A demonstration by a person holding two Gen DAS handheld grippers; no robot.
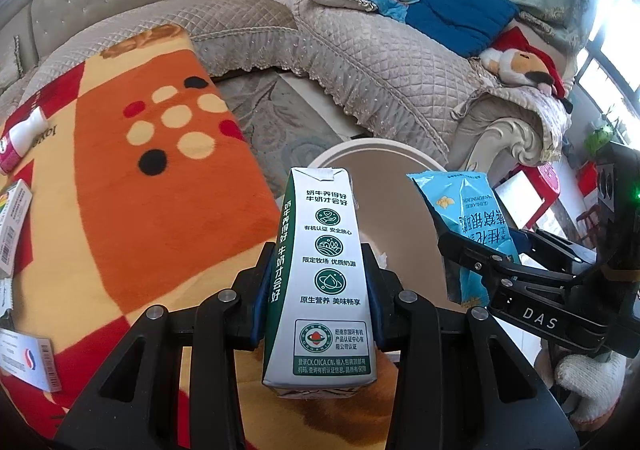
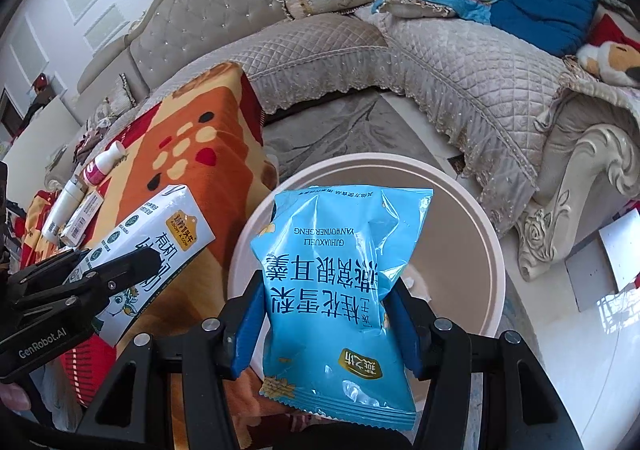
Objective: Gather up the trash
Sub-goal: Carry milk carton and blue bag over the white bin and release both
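The left gripper (image 1: 320, 290) pinches a milk carton (image 1: 320, 278) at centre frame, over the blanket edge; released here, it could miss the bin (image 2: 486, 234). The right gripper (image 2: 326, 314) squeezes a blue snack bag (image 2: 336, 290) above the bin; the slick bag could slip.

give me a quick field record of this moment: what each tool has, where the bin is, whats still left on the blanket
left tool: shut on milk carton, held upright
right tool: shut on blue snack bag
bin: round, pale rim, on the floor beside the orange blanket
bag position: in front of the bin's opening in the right wrist view
carton position: in front of the bin's near rim in the left wrist view
left on blanket: small white bottle, flat boxes
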